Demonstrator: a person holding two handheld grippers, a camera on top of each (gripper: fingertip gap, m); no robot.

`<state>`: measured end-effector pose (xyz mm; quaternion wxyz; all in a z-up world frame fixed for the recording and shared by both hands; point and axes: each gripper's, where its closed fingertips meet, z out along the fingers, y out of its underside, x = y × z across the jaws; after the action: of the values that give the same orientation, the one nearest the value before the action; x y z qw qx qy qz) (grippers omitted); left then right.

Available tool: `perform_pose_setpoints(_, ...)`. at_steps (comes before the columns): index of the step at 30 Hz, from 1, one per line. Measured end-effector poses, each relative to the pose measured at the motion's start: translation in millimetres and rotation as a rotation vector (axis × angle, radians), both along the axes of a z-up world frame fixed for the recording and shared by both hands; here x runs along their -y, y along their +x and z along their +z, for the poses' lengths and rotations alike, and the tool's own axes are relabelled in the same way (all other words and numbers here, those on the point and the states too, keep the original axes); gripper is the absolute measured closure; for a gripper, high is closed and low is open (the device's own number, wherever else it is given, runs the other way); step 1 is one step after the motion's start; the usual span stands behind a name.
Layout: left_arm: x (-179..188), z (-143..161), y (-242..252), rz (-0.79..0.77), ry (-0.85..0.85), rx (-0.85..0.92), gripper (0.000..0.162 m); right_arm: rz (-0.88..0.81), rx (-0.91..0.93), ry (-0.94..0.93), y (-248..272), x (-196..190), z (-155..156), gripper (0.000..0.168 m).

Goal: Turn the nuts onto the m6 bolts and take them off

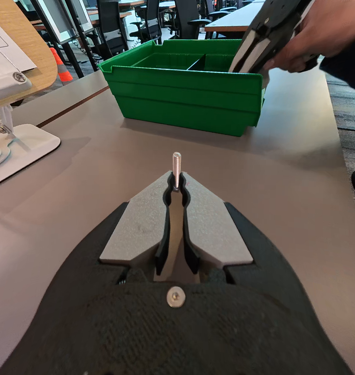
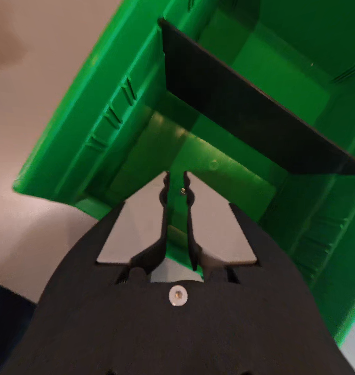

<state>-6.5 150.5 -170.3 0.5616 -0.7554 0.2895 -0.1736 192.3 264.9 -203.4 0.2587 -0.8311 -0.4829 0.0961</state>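
Left hand-held gripper (image 1: 176,178): pinched the M6 bolt (image 1: 176,168) upright above the table (image 1: 274,172).
Right hand-held gripper (image 2: 176,176): slightly spread, inside the green bin (image 2: 103,113).
Nut (image 2: 182,191): on the bin floor, between the fingertips.
Advice: centre, then close gently.

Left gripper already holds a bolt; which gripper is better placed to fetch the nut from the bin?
Right. The right gripper hangs open inside the green bin, over a small nut. The left gripper is clamped on the upright bolt.
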Motion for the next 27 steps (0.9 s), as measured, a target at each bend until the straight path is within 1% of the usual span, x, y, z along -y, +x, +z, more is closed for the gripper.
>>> perform_pose_setpoints(3,-1.7,1.0,-4.3,0.019,-0.001,0.011,0.159,-0.028,-0.058,0.069,1.6,-3.2,28.2,0.138)
perform_pose_setpoints(5,-2.2,1.2,-4.9,0.02,-0.005,0.021,0.159,-0.021,-0.139,0.111,-6.9,1.7,52.9,0.138)
perform_pose_setpoints(7,-1.3,1.4,-3.3,0.011,-0.005,0.022,0.159,0.071,-0.285,0.109,-34.7,27.1,79.9,0.143)
perform_pose_setpoints(9,0.7,2.2,0.7,-0.008,0.003,0.018,0.159,0.212,-0.447,0.079,-72.9,67.8,104.6,0.146)
perform_pose_setpoints(11,4.9,4.4,7.6,-0.047,0.012,0.026,0.159,0.322,-0.544,0.06,-108.4,103.6,117.1,0.146)
perform_pose_setpoints(13,6.0,4.6,9.7,-0.054,0.015,0.023,0.159,0.393,-0.572,0.048,-140.7,129.1,114.4,0.145)
perform_pose_setpoints(15,7.6,5.4,11.0,-0.065,0.02,0.024,0.159,0.437,-0.563,0.052,-168.4,143.1,103.8,0.145)
perform_pose_setpoints(17,8.5,6.3,11.2,-0.066,0.024,0.026,0.159,0.434,-0.541,0.073,-189.8,142.4,91.1,0.143)
perform_pose_setpoints(20,10.6,8.9,12.8,-0.071,0.034,0.027,0.159,0.444,-0.537,0.028,-211.5,143.4,74.5,0.146)
perform_pose_setpoints(22,11.6,11.4,13.0,-0.067,0.044,0.03,0.159,0.464,-0.549,-0.002,-218.9,147.3,67.8,0.158)
perform_pose_setpoints(24,10.4,10.3,10.4,-0.045,0.039,0.019,0.158,0.448,-0.563,0.021,-221.7,143.5,66.5,0.164)
perform_pose_setpoints(27,9.2,10.4,10.0,-0.035,0.021,0.044,0.158,0.426,-0.551,0.072,-220.5,136.8,66.6,0.166)
